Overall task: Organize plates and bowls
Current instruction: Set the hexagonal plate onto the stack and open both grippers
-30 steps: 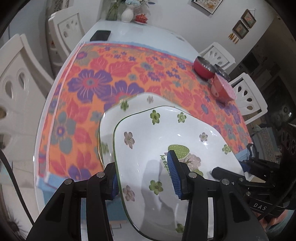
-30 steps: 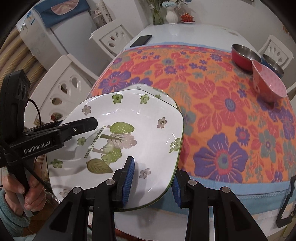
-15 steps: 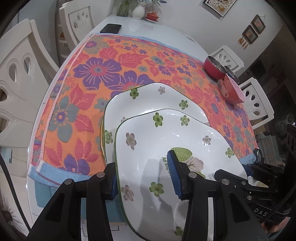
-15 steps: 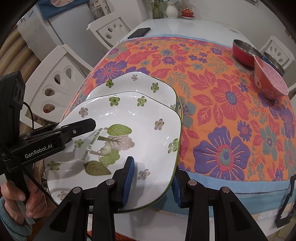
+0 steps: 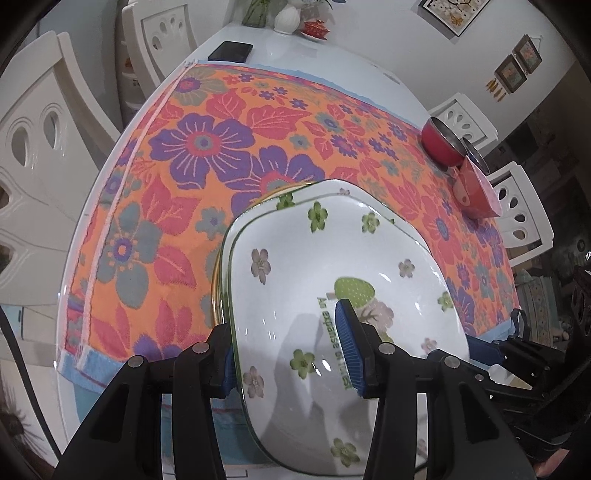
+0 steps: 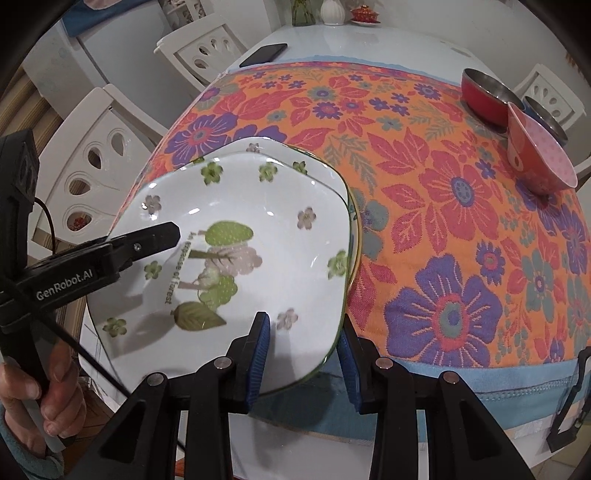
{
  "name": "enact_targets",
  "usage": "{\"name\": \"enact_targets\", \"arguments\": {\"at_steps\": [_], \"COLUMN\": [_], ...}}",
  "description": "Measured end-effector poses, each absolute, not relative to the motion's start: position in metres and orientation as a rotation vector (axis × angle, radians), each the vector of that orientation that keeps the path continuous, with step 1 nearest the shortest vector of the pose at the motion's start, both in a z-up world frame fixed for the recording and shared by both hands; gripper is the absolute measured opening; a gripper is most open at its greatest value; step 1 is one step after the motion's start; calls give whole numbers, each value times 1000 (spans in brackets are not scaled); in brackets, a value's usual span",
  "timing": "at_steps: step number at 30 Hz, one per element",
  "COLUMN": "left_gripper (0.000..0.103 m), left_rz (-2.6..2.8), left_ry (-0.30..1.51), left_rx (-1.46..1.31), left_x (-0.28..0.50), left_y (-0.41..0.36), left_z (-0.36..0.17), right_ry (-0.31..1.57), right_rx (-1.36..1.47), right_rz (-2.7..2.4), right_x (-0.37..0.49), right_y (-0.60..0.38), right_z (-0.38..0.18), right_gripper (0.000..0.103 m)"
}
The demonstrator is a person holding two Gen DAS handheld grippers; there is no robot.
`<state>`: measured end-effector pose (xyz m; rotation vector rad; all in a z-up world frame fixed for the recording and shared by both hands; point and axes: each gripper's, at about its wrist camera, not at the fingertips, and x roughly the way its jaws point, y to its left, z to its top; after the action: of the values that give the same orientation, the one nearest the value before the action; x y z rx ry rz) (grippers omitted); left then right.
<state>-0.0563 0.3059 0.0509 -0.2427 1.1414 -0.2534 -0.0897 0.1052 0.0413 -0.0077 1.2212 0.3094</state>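
Note:
A white squarish plate with green flowers and a tree picture is held over a matching plate lying on the floral cloth. My left gripper is shut on the upper plate's left rim. My right gripper is shut on its right rim. The lower plate shows only at its far and side edges. A red steel bowl and a pink-lined red bowl stand at the table's right.
A third steel bowl sits behind the pink one. A black phone, a white vase and a small red dish are at the table's far end. White chairs surround the table.
Both grippers have carried the upper plate forward over the lower plate; much less of the lower plate now shows beyond it.

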Motion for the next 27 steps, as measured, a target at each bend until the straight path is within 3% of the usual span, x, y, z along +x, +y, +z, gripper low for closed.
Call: {"name": "enact_targets", "arguments": {"at_steps": [1,27], "left_gripper": [44,44], "left_rz": [-254,-222], "left_ry": [1144,1408], "left_rx": [-243,-132], "left_x": [-56,-33], "left_y": [307,310], "left_z": [51,61], "right_ry": [1224,1277], "right_rx": [-8,-27], "right_rz": [306,311], "right_x": [-89,-85], "right_y": [106,113], "right_z": [41,40], "right_gripper": [36,36]}}
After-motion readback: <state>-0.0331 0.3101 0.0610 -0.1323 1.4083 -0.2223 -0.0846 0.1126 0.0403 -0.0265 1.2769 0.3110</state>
